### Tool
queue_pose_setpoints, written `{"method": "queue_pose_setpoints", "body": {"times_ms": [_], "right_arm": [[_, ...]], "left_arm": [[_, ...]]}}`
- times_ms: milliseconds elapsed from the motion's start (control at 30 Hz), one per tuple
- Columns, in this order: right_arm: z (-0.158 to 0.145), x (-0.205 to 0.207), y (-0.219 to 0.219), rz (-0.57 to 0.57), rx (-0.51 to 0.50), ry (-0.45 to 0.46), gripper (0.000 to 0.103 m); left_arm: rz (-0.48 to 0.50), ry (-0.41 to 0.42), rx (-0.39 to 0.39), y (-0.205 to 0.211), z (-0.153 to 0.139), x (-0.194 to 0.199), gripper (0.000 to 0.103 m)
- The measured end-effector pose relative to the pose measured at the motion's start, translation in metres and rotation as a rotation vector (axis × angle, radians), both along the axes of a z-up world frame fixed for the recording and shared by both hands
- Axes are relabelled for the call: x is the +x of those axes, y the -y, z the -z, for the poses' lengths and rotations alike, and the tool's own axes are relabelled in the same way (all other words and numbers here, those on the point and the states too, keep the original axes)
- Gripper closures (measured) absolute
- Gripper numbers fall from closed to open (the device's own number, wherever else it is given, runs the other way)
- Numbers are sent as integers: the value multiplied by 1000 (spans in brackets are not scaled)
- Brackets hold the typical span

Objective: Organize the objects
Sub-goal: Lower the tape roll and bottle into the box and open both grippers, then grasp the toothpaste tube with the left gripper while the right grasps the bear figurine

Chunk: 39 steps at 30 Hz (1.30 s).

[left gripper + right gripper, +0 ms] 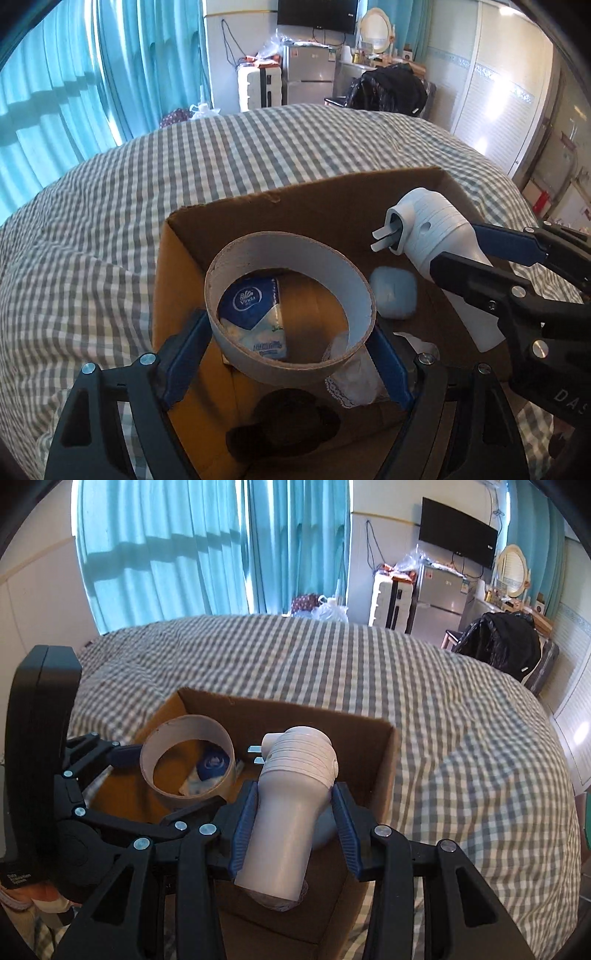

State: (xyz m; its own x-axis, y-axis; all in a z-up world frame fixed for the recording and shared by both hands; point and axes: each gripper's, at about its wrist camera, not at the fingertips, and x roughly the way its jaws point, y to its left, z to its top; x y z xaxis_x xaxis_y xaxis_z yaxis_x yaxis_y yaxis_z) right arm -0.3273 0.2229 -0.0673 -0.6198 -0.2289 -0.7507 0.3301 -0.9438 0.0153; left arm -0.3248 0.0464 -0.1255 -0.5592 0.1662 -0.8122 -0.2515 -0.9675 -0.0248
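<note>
So both grippers are loaded and parked over the same cardboard box, which sits on the checked bedspread. The left gripper has its jaws spread wide around a grey tape roll, blue pads pressing its outer wall on both sides, ring opening facing up toward the camera. Through the hole you can see a blue tissue pack lying on the box floor, so the roll is right above the lower-centre part of the box in the left wrist view.

The right gripper is clamped at a medium width on the handle of a white hair dryer. Its long axis runs straight along the fingers, head end pointing away toward the box's far wall, nozzle kinked off to the left of frame. In the left view it hangs over the right half of the box, above a pale blue pouch.

The bit that matters, I think: the two items sit just beside each other inside the box walls, roll left, dryer right. Letting go looks like the next step, and the dryer's length needs to stay parallel to the side wall to fit.
</note>
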Motion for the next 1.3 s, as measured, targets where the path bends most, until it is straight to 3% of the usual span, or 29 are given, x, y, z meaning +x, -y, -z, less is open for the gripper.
{"method": "queue_pose_setpoints", "body": {"times_ms": [200, 267, 300, 433, 667, 833, 967, 1067, 1133, 1300], "right_arm": [[-18, 13, -7, 11, -48, -64, 60], [-34, 23, -11, 28, -65, -92, 49], [-43, 29, -13, 37, -71, -110, 43], [-81, 58, -15, 36, -81, -167, 39], [-153, 123, -16, 14, -62, -285, 31], [-183, 164, -19, -9, -75, -343, 29], [-182, 191, -18, -37, -84, -359, 28], [-163, 196, -16, -53, -81, -336, 28], [-146, 197, -15, -48, -72, -325, 28], [-83, 180, -15, -29, -79, -198, 28]], "left_arm": [[-21, -20, 20, 7, -14, 14, 15], [-15, -29, 8, 7, -25, 22, 14], [-13, -39, -2, 9, -33, 26, 14], [-14, -104, -49, 13, -72, 51, 13], [-78, -217, -60, 29, -140, 102, 13], [-112, -280, -55, 38, -164, 139, 13], [-154, -297, -48, 50, -165, 164, 13], [-206, -304, -58, 57, -154, 175, 13], [-238, -288, -43, 61, -141, 177, 13], [-293, -229, -16, 65, -96, 177, 13]]}}
